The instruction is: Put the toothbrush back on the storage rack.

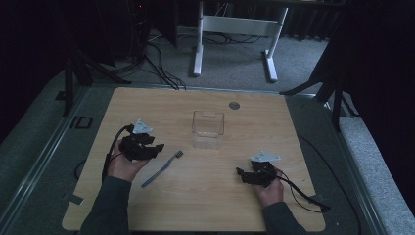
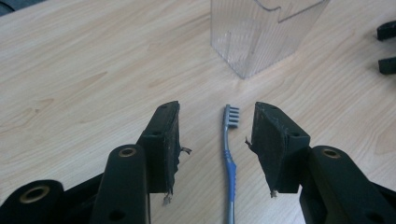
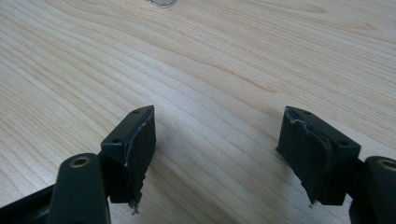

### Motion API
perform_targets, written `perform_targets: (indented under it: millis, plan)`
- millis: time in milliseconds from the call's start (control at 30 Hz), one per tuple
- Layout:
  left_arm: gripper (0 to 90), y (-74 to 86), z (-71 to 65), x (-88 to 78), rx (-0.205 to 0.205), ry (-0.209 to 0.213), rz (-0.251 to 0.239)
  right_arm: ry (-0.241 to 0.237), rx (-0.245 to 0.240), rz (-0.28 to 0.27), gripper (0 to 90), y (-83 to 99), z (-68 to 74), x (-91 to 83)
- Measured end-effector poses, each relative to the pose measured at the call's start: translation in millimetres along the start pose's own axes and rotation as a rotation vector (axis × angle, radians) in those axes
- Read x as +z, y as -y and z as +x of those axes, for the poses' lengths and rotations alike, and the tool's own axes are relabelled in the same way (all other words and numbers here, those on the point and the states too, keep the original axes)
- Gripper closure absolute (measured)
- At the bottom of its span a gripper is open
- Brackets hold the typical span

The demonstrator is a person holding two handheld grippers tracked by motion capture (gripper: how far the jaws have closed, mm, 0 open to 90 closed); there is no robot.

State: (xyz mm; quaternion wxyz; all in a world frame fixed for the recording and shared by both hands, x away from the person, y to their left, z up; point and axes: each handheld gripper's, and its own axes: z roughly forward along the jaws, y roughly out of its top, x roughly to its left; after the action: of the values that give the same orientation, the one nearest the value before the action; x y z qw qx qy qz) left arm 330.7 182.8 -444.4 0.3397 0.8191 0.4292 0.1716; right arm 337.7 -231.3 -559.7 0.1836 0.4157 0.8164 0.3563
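The toothbrush (image 2: 229,154) lies untouched between the left tongs' (image 2: 215,140) parted jaws.

Two black handheld tools, left tool (image 1: 155,147) and right tool (image 1: 243,174), each topped with a grey three-cornered plate and trailing a black cable. Black jaws carry brass-ringed pivot holes, small screw holes, and worn ribbed pads (image 2: 170,149) frayed at the edges. Dark grey-green long sleeves (image 1: 108,205).
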Motion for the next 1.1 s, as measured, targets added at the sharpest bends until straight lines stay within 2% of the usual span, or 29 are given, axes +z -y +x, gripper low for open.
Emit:
perform_targets:
  millis: [300, 700, 1100]
  plan:
    - [50.9, -3.1, 0.3, -3.6, 0.024, 0.013, 0.028, 0.0, 0.001, 0.0, 27.2, 0.0, 0.1, 0.0]
    - [51.8, -7.5, -1.1, -1.2, 0.064, 0.027, 0.122, -0.001, -0.001, 0.001, 27.1, -0.1, 0.0, 0.0]
    - [53.8, -10.0, -5.2, 6.6, 0.089, 0.055, 0.191, -0.001, -0.001, 0.001, 27.1, -0.1, -0.1, 0.0]
